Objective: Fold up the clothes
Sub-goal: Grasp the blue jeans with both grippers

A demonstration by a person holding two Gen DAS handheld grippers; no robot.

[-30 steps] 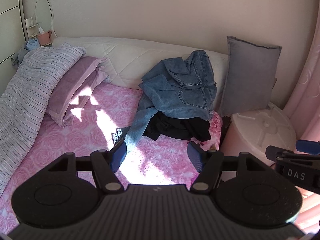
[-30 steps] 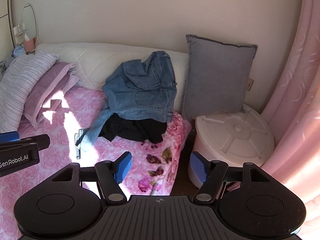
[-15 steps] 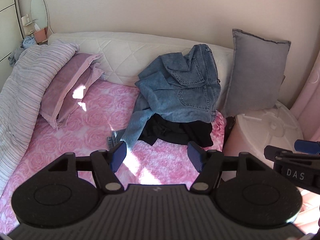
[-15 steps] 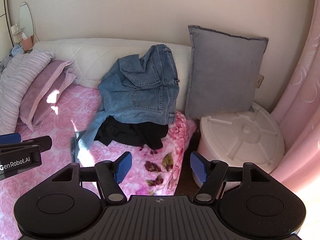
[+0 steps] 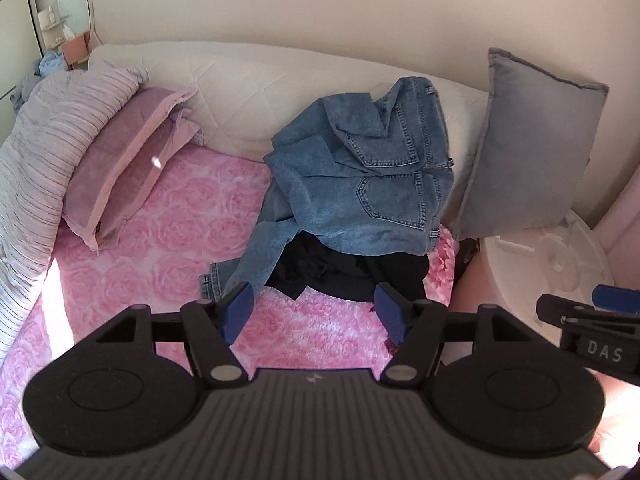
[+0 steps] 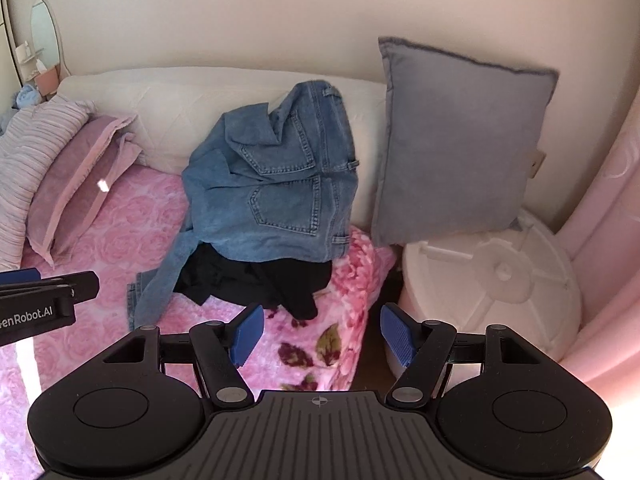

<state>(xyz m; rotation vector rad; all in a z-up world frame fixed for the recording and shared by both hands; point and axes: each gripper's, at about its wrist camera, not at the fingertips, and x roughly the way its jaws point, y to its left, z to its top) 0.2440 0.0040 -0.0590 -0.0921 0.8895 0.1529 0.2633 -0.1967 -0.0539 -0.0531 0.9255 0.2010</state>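
Crumpled blue jeans point(image 5: 372, 184) point(image 6: 280, 192) lie heaped against the white headboard on the pink floral bed. A black garment point(image 5: 348, 272) point(image 6: 256, 280) is bunched under them, mostly covered. One denim leg trails down toward the bed's front. My left gripper point(image 5: 316, 312) hovers open just short of the pile, nothing between its blue pads. My right gripper point(image 6: 322, 334) is open too, above the bed's right edge, below the black garment. Each gripper shows at the side of the other's view.
A grey cushion point(image 6: 460, 144) leans on the wall right of the jeans. A white round tub point(image 6: 492, 280) stands beside the bed, a pink curtain point(image 6: 608, 220) further right. Purple pillows point(image 5: 124, 160) and a striped duvet point(image 5: 44, 168) fill the left. A mirror point(image 5: 72, 8) stands far left.
Both grippers have moved forward and closer to the clothes pile, which now looks larger and lower in the views. Their jaws stay open.
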